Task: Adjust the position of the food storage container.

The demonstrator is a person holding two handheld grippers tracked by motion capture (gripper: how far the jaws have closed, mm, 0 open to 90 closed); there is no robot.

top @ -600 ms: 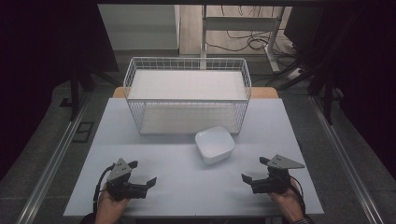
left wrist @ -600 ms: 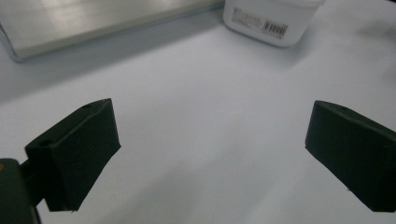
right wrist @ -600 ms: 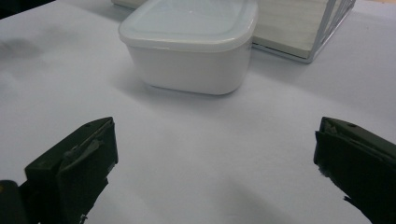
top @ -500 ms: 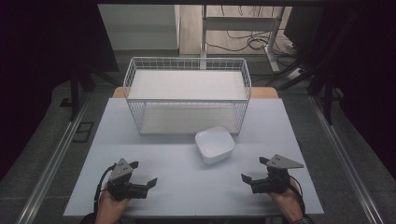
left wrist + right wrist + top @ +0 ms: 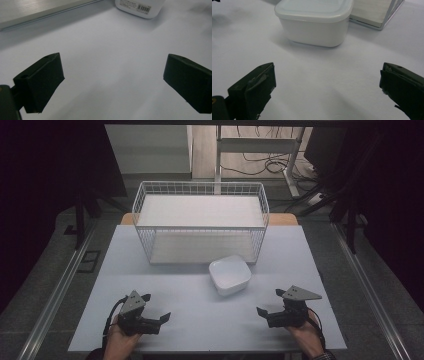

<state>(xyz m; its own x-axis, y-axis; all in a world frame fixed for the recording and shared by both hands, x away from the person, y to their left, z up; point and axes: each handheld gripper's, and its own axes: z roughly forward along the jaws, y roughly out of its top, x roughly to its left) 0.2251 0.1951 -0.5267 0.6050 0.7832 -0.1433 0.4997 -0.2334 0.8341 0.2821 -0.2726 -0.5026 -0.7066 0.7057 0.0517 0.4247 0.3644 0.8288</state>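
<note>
A white lidded box (image 5: 230, 276) sits on the white table (image 5: 200, 320), ahead of both grippers and clear of each. The left gripper (image 5: 156, 309) rests near the table's front edge, its jaws spread wide with nothing between them; the box lies well beyond them, toward the right jaw. The right gripper (image 5: 269, 303) holds its jaws equally wide and empty, the box ahead nearer the left jaw. A wire basket (image 5: 200, 222) stands just behind the box
</note>
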